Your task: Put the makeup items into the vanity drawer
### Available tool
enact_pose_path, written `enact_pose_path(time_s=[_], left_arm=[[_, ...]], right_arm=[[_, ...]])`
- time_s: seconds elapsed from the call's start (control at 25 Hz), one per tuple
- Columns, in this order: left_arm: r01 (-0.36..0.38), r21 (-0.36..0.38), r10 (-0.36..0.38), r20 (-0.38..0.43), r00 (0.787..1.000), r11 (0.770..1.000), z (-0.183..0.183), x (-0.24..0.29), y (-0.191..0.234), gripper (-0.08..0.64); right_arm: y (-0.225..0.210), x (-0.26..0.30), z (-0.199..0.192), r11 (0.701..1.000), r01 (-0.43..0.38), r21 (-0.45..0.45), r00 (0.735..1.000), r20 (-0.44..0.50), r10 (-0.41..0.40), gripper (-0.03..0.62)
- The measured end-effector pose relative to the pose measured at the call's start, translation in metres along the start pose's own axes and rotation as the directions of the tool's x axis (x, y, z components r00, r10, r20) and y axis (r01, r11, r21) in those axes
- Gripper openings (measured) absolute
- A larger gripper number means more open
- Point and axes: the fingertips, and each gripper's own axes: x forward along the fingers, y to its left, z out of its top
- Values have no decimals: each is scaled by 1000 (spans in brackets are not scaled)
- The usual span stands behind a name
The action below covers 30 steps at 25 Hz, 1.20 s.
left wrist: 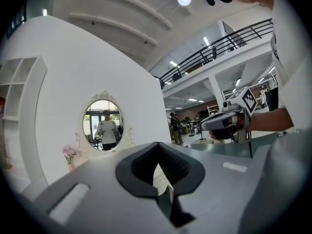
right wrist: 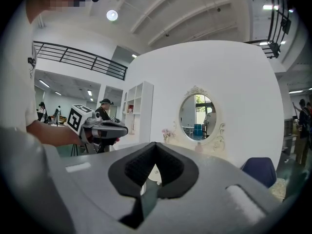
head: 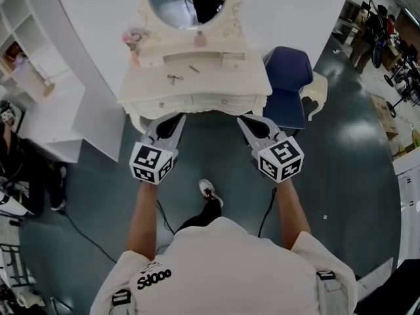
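A white vanity table (head: 246, 84) stands ahead under an oval mirror (head: 187, 2). On its top lie a small scissor-like tool (head: 174, 79) and a thin pencil-like stick (head: 193, 68); a pink bottle (head: 200, 40) stands by the mirror. The front drawers (head: 226, 101) are closed. My left gripper (head: 176, 118) and right gripper (head: 244, 119) are held level just short of the table's front edge, side by side. Both are shut with nothing between the jaws, as the left gripper view (left wrist: 157, 145) and the right gripper view (right wrist: 155, 145) show.
A blue padded chair (head: 289, 84) stands right of the vanity. A white shelf unit (head: 33, 44) is at the left. Pink flowers (head: 134, 41) sit on the vanity's back left. The person's shoe (head: 207, 190) is on the dark floor below the grippers.
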Motion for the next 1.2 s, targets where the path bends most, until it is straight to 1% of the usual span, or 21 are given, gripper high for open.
enact_pose_path(time_s=[0.16,0.44,0.64,0.8,0.96,1.08,1.2], left_arm=[[-4,-3,4,3,1000,1000,-6,49,40,20],[-24,-12,24,10,1000,1000,-10,135,121,20],[-38,-22,38,8,999,999,-17,174,168,20],[-59,-43,58,-16,998,997,-36,191,195,20],[-98,-61,95,-56,994,993,-55,194,219,20],[-142,-71,134,-103,986,987,-73,192,238,20],[-181,-79,168,-143,975,980,-91,188,258,20]], right_arm=[[-45,40,5,1000,6,-2,1000,1,-6,3],[-124,127,22,999,15,-46,1000,-20,-16,3],[-162,180,29,999,6,-50,999,-38,-8,3],[-181,216,21,999,0,-39,998,-61,-3,3],[-186,253,7,999,-42,-24,993,-114,39,3],[-190,282,-9,996,-80,-37,983,-168,73,3],[-193,313,-24,993,-116,-37,974,-202,106,5]])
